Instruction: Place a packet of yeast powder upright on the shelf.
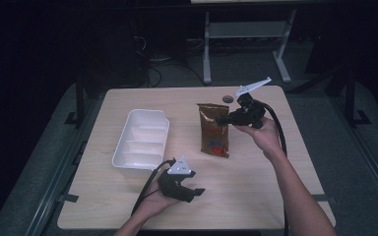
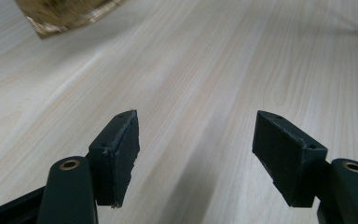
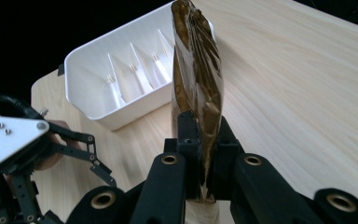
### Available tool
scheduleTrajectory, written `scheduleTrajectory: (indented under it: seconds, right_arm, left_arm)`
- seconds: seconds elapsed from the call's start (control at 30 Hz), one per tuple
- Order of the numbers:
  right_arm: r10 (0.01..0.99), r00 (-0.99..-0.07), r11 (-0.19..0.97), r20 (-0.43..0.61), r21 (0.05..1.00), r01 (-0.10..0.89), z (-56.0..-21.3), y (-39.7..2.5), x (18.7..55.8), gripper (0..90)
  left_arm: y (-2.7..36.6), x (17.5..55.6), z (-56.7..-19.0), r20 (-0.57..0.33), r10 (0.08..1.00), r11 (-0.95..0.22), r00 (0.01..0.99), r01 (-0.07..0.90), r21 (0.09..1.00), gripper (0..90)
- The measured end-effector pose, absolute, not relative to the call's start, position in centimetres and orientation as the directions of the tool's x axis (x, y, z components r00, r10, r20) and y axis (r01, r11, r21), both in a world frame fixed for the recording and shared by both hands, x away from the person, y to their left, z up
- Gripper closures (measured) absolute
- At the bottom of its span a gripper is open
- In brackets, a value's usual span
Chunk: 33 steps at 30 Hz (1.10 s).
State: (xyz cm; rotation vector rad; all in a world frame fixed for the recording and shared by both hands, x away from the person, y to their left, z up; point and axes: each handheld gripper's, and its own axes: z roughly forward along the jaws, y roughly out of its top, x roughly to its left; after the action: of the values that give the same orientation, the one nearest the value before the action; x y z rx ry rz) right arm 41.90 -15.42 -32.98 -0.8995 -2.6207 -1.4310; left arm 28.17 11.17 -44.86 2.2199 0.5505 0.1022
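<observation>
A brown foil snack bag [image 1: 213, 130] stands on edge at the middle of the table, right of a white divided tray [image 1: 142, 137]. My right gripper [image 1: 222, 119] is shut on the bag's upper edge; in the right gripper view the jaws [image 3: 204, 135] pinch the bag [image 3: 198, 79] edge-on, with the tray [image 3: 116, 79] behind it. My left gripper [image 1: 196, 191] is held open near the front edge, below the tray and apart from the bag. Its jaws [image 2: 200, 140] are spread over bare wood, with a corner of the bag [image 2: 65, 16] far ahead.
A small dark round object [image 1: 228, 99] lies near the table's [image 1: 256, 196] back edge, behind the right gripper. A metal frame [image 1: 246, 34] stands on the floor beyond. The left gripper [image 3: 74, 149] appears at the lower left of the right gripper view.
</observation>
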Motion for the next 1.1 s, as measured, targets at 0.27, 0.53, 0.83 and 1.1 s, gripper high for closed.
scheduleTrajectory:
  seconds: [0.27, 0.53, 0.83, 1.1]
  right_arm:
    - [0.475, -0.830, 0.396, 0.291, 0.772, 0.497, -32.2, -14.3, 42.3, 85.6]
    - [0.466, -0.834, 0.387, 0.296, 0.780, 0.493, -31.5, -12.9, 42.7, 85.6]
    - [0.451, -0.845, 0.401, 0.288, 0.780, 0.480, -30.8, -11.1, 43.1, 85.7]
    - [0.436, -0.855, 0.407, 0.282, 0.786, 0.466, -30.2, -9.5, 43.5, 85.7]
  left_arm:
    - [11.9, 27.5, -45.0, -0.109, 0.409, -0.565, 0.906, 0.346, 0.749, 29.8]
    - [12.5, 27.0, -44.8, -0.096, 0.408, -0.569, 0.908, 0.335, 0.751, 28.9]
    - [13.1, 26.5, -44.7, -0.109, 0.398, -0.559, 0.911, 0.335, 0.758, 28.4]
    - [13.3, 26.4, -44.7, -0.101, 0.393, -0.564, 0.914, 0.327, 0.759, 28.0]
